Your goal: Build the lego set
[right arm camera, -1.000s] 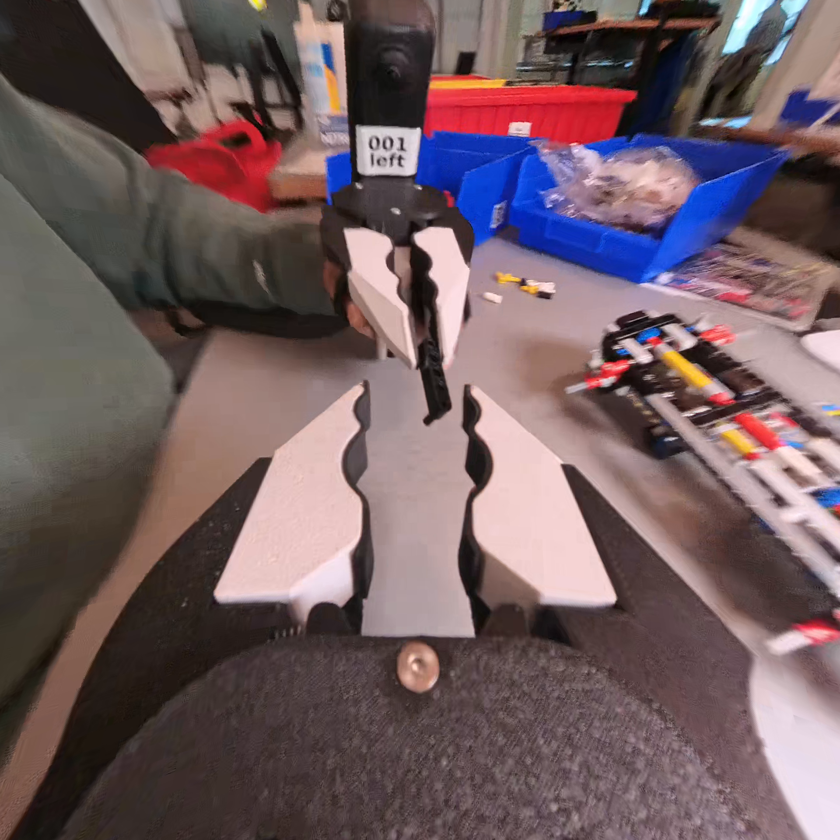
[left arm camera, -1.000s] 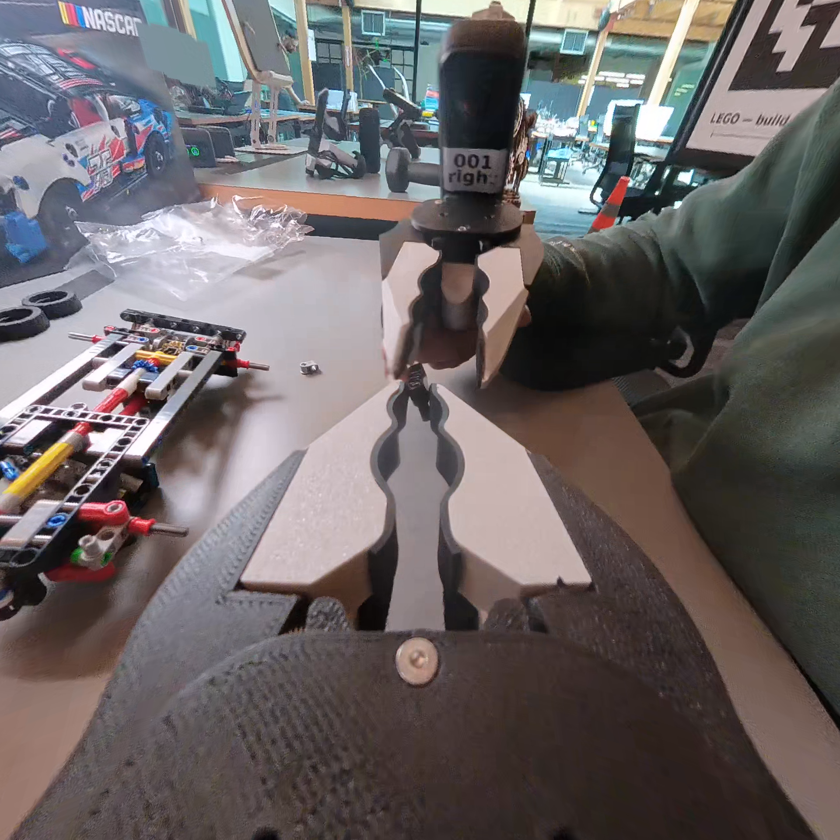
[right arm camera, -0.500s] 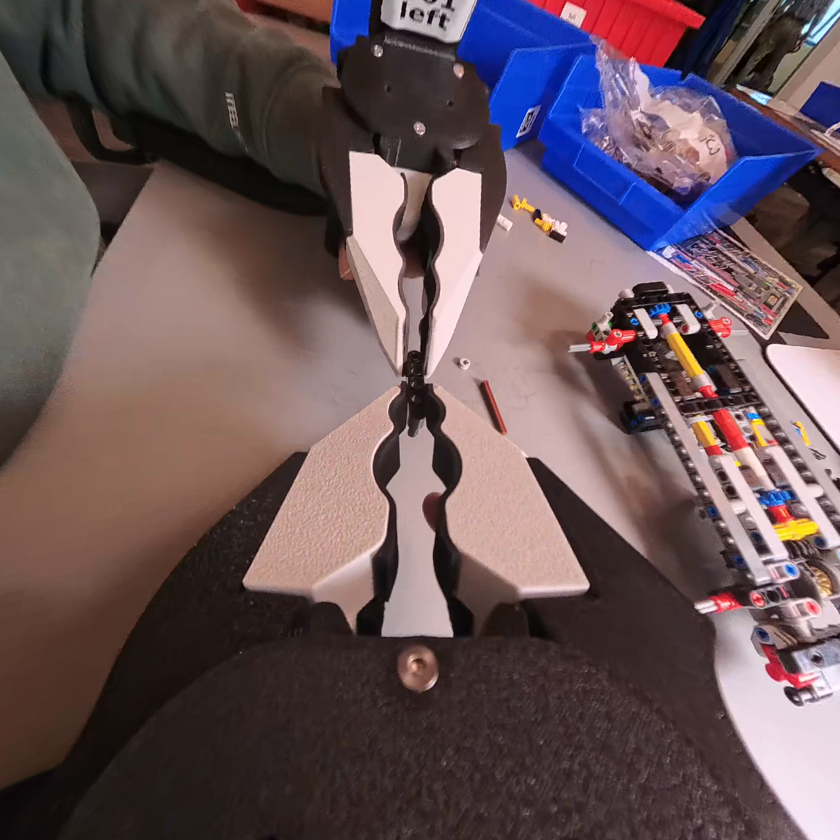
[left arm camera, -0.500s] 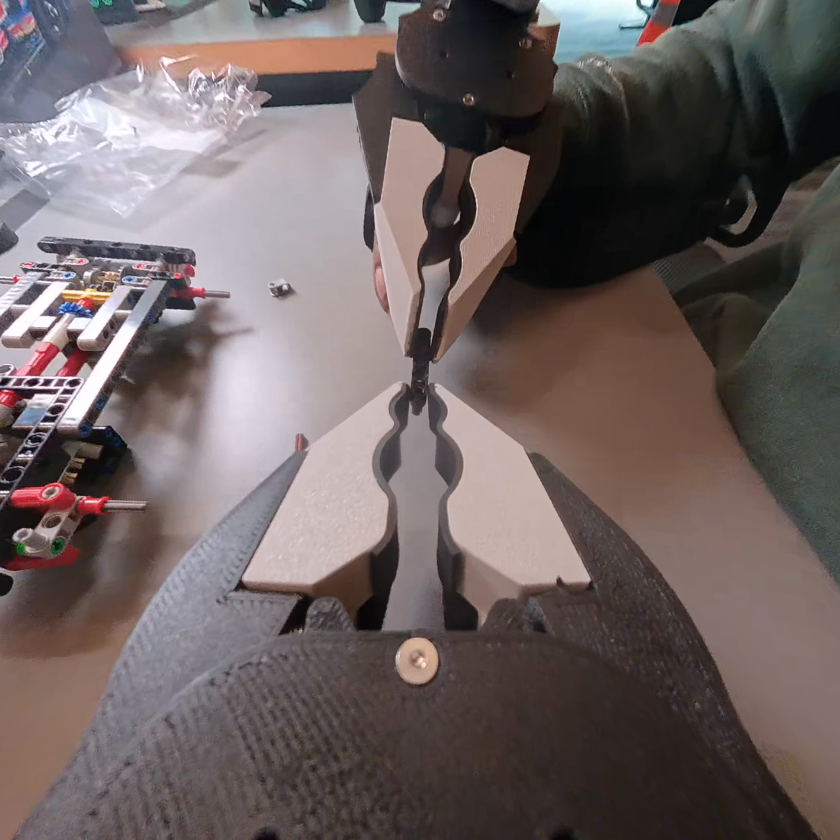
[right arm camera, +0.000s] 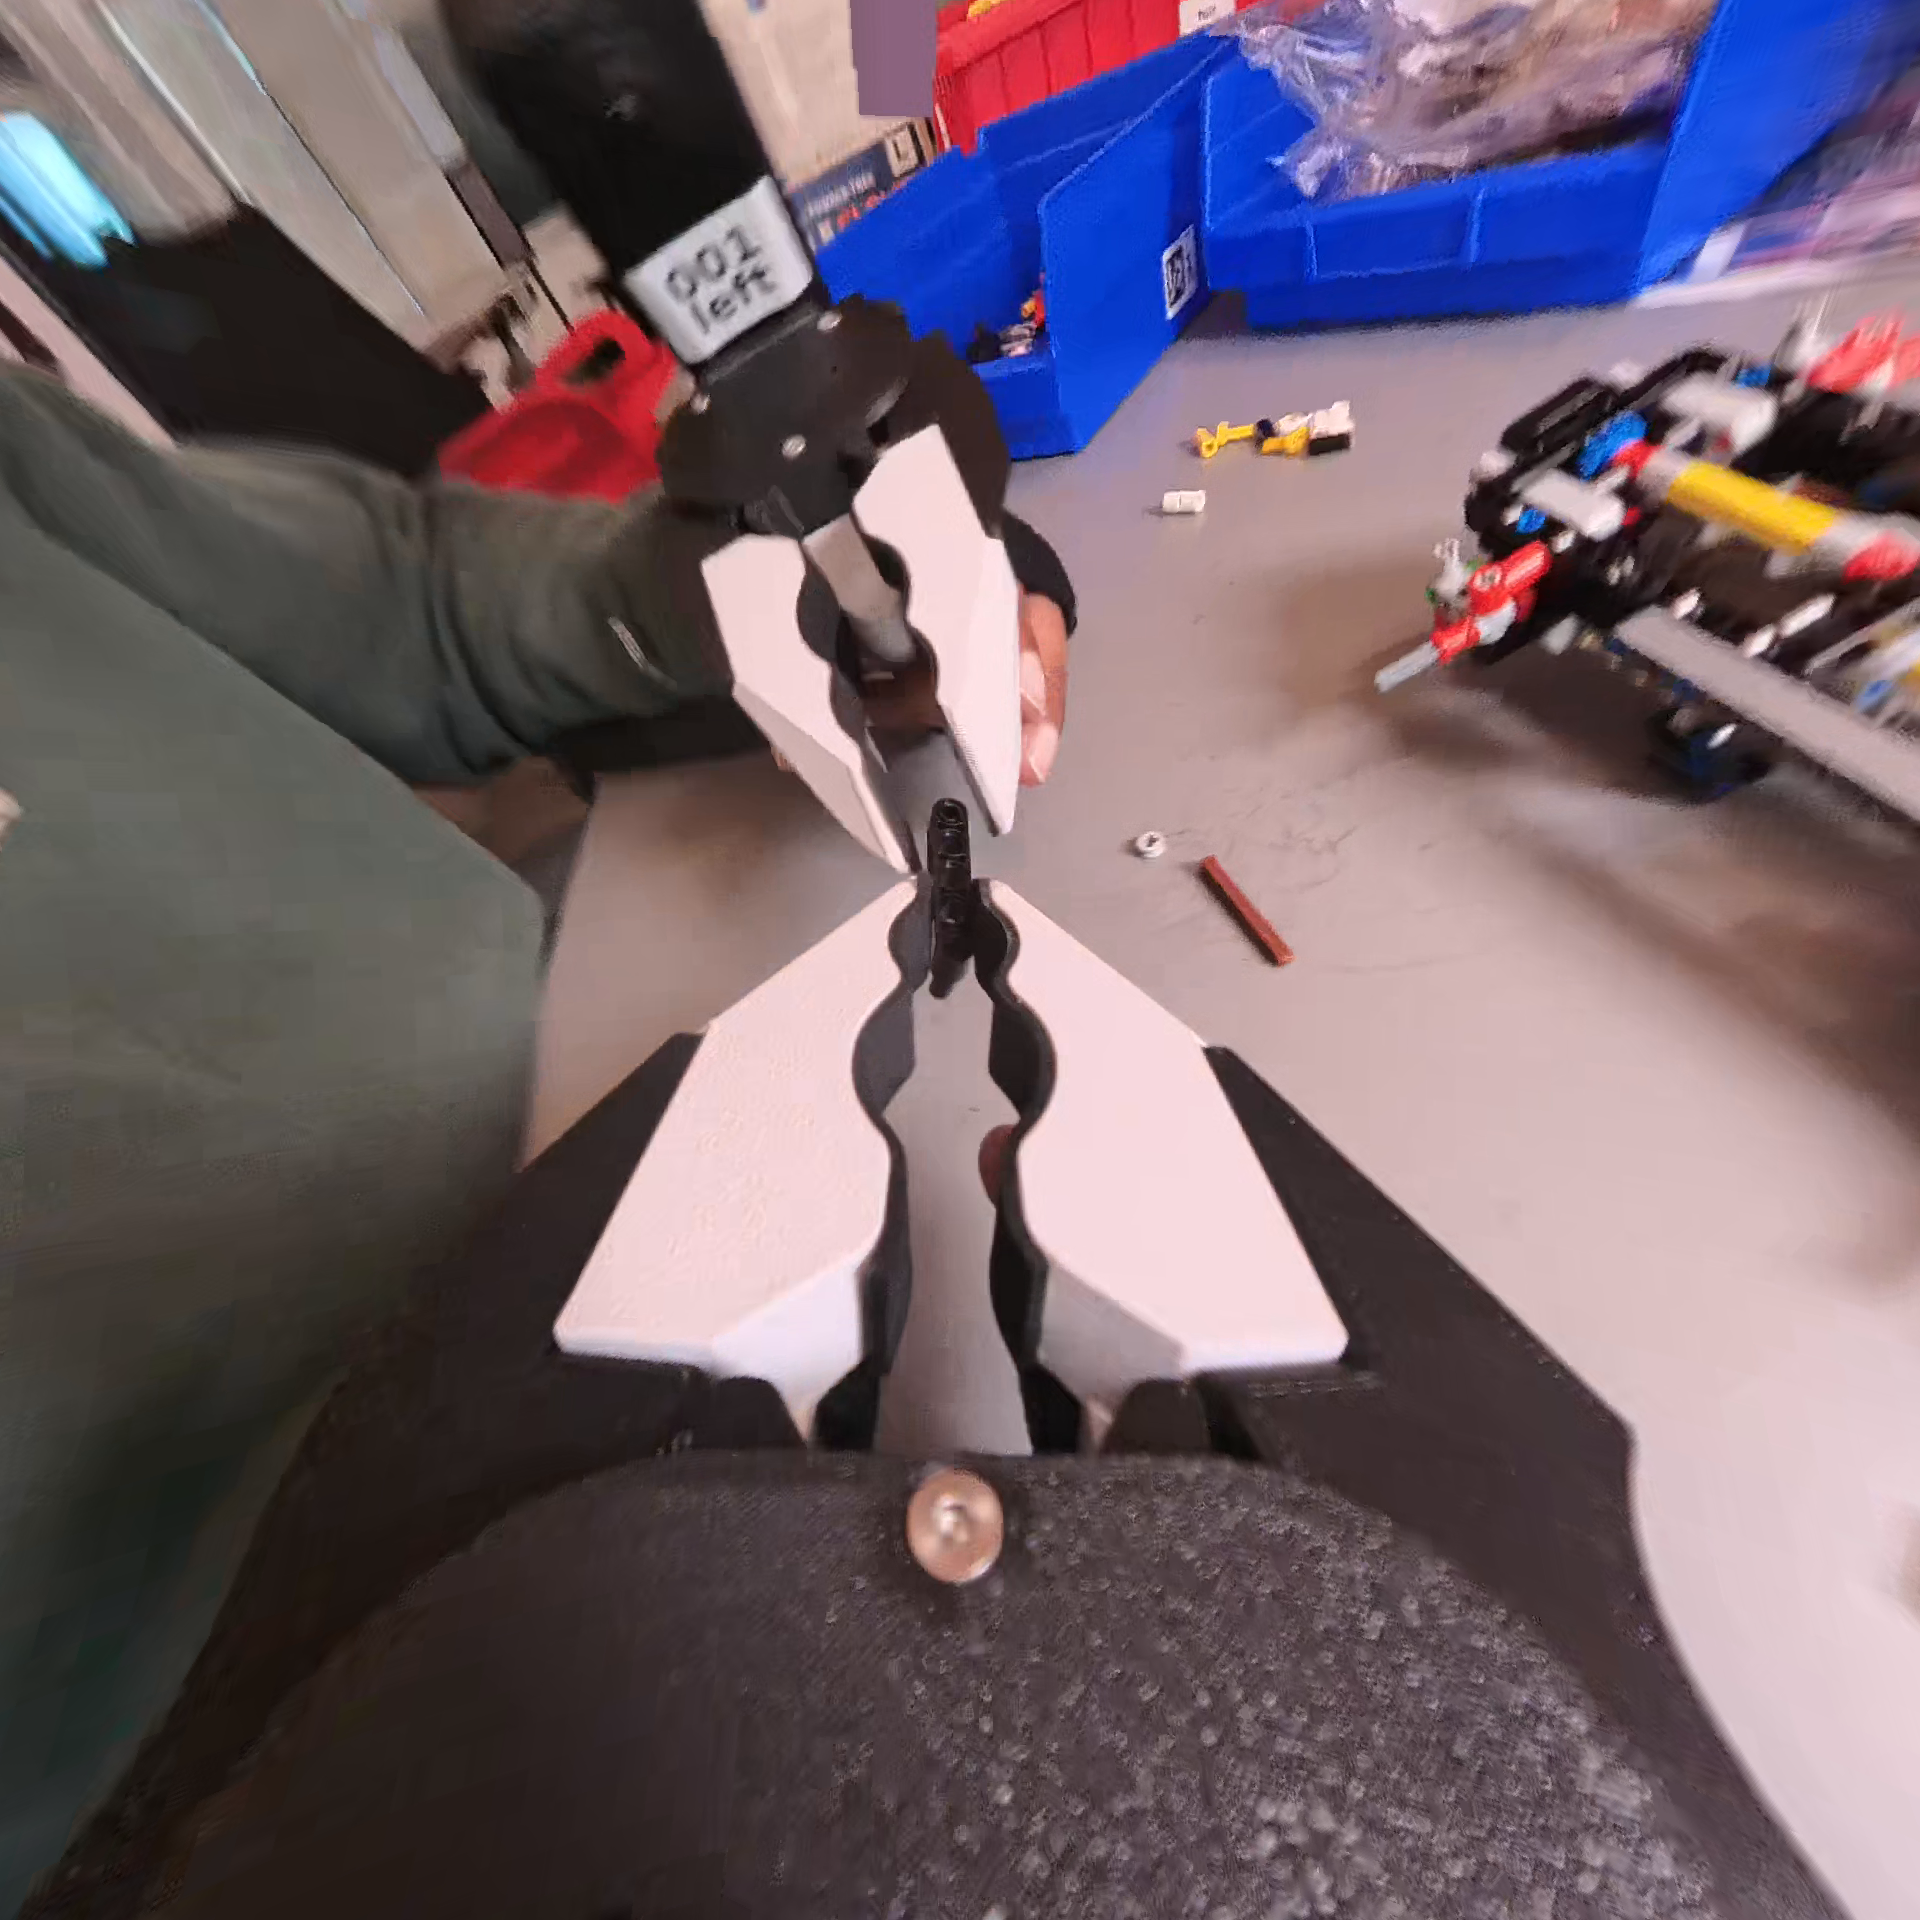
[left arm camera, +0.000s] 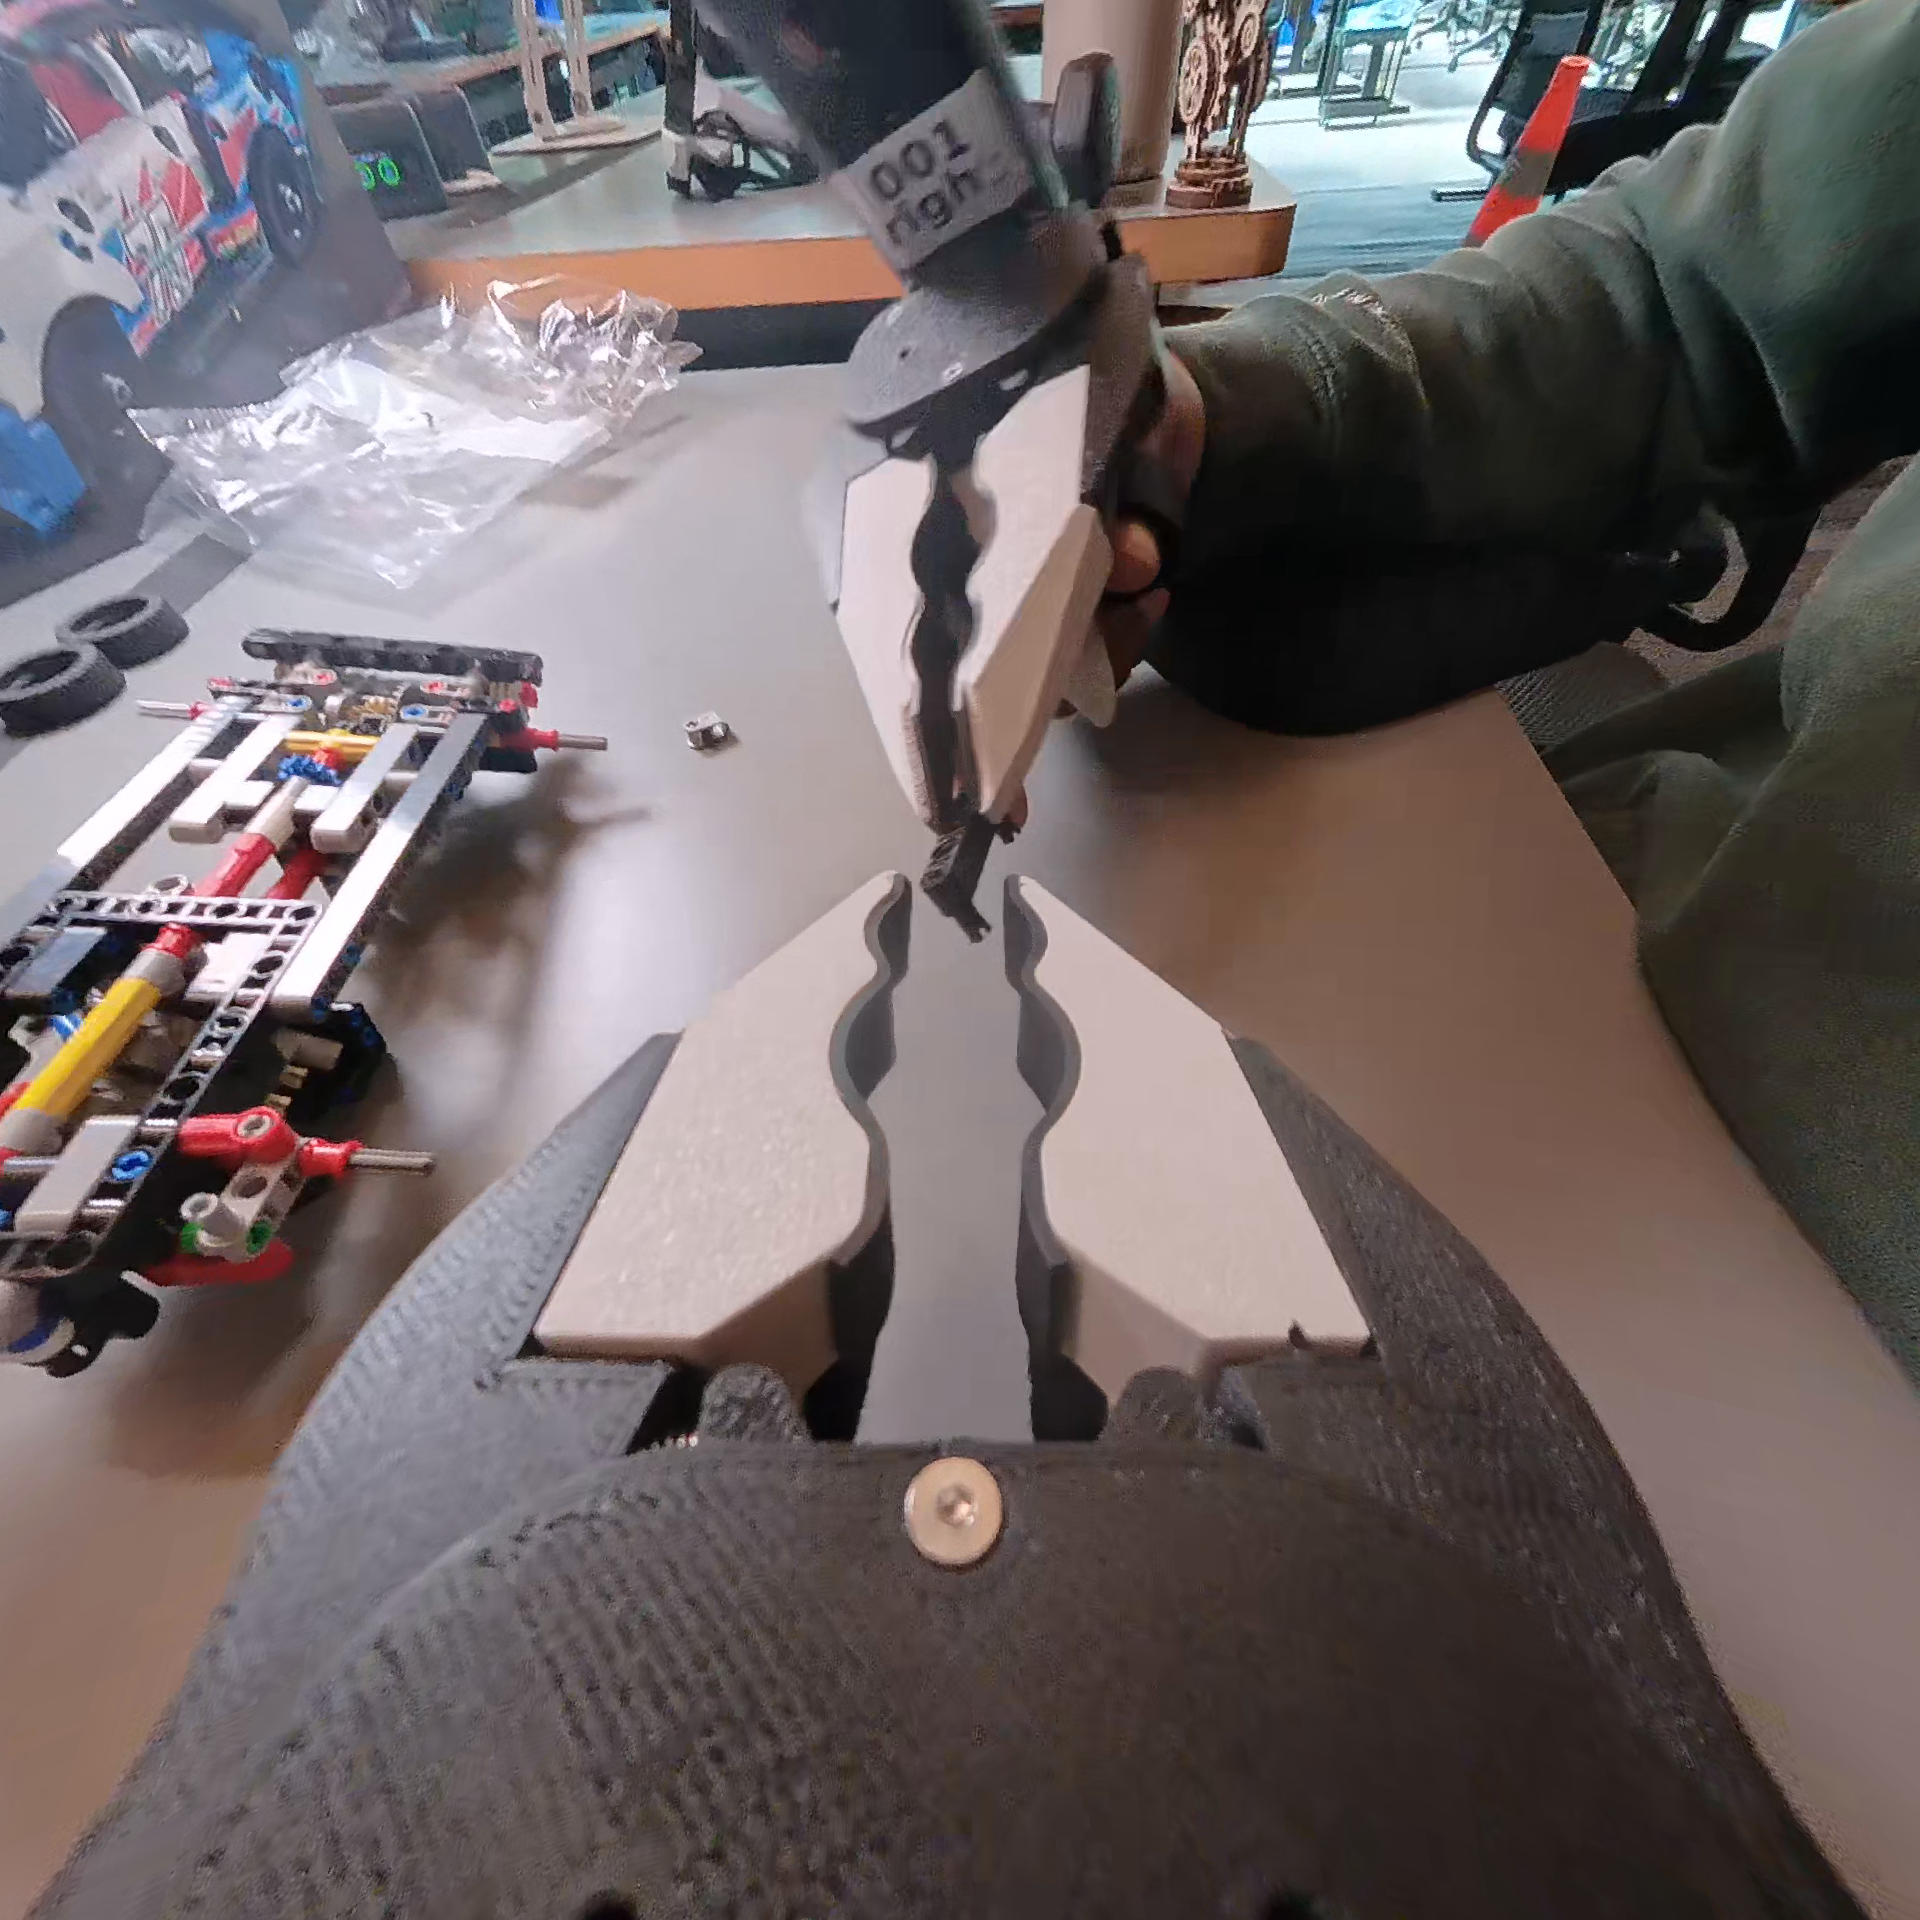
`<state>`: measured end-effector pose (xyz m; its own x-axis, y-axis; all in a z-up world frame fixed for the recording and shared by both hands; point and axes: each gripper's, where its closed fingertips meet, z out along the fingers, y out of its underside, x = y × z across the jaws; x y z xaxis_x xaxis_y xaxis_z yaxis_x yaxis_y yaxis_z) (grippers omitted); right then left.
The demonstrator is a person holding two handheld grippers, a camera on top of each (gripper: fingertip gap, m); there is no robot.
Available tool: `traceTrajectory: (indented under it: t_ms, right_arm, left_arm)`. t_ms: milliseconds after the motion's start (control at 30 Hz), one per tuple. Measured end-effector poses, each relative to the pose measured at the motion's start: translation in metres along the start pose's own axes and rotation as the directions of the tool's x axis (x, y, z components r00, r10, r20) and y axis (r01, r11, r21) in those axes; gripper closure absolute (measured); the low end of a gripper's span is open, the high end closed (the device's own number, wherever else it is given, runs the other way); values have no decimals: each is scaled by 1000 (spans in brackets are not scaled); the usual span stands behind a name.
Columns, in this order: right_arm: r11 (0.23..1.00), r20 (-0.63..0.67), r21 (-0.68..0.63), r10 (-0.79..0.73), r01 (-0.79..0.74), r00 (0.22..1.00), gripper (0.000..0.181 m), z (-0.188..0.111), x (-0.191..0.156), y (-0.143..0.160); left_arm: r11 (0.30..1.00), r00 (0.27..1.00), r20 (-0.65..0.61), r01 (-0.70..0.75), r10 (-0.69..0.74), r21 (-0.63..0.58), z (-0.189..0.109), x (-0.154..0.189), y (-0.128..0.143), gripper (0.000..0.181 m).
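The right tongs (right arm camera: 948,894) are clamping a small black lego piece (right arm camera: 945,883) at their very tips, holding it up in the air above the desk (right arm camera: 1455,1091). The left tongs (left arm camera: 956,883) are standing apart, with the piece's free end hanging in the gap between them and neither finger visibly touching it. In the right wrist view the left tongs are tilting down toward the top of the piece, their tips just beside it.

The piece is looking like hard, stiff plastic, very light, with smooth sides and little studs or pin ends. It is probably going to slip or twist if pinched on a rounded end, so the safer hold is likely across its flat middle, squarely between the pads. With only the tips gripping, a sideways push could lever it out.

The half-built chassis (left arm camera: 208,935) is lying on the desk well apart from both tongs, on the left in the left wrist view. Two black tyres (left arm camera: 94,655) are sitting beyond it, near a crumpled clear bag (left arm camera: 416,436). A small grey connector (left arm camera: 710,730) and a thin brown axle (right arm camera: 1247,925) are lying loose on the desk near the tongs. Blue bins (right arm camera: 1351,208) are standing at the far edge.
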<state>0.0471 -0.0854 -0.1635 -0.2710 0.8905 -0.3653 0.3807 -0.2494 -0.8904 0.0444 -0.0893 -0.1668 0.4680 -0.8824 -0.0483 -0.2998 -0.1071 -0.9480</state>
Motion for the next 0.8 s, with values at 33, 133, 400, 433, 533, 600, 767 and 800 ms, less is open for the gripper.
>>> traceTrajectory:
  t_ms: [33,133,400,433,533,600,767,800]
  right_arm:
    - [997,13,9,82,-82,997,177,0,2,-1]
    - [955,130,38,286,-293,949,178,-3,-3,-7]
    - [843,332,12,503,-537,798,178,-3,-19,-15]
    - [829,332,1,528,-560,782,178,-2,-18,-14]
    - [792,362,-22,576,-611,733,178,-1,-19,-12]
    - [782,381,-27,584,-623,717,178,-1,-21,-13]
    - [790,395,-19,569,-613,721,178,-2,-23,-16]
    - [792,396,-20,567,-610,723,178,-1,-23,-15]
  left_arm:
    - [1000,1000,2,-23,23,9,0,1,-2,161]
    - [993,994,16,-111,111,29,-3,5,-8,153]
    - [916,902,166,-401,399,-18,-6,4,-17,152]
    - [906,890,180,-423,419,-17,-6,5,-19,159]
    - [877,856,206,-481,475,-24,-7,6,-23,167]
    - [866,843,213,-500,493,-26,-8,7,-25,167]
    - [898,882,186,-440,433,0,-9,8,-27,167]
    - [911,899,171,-411,404,10,-9,9,-27,167]
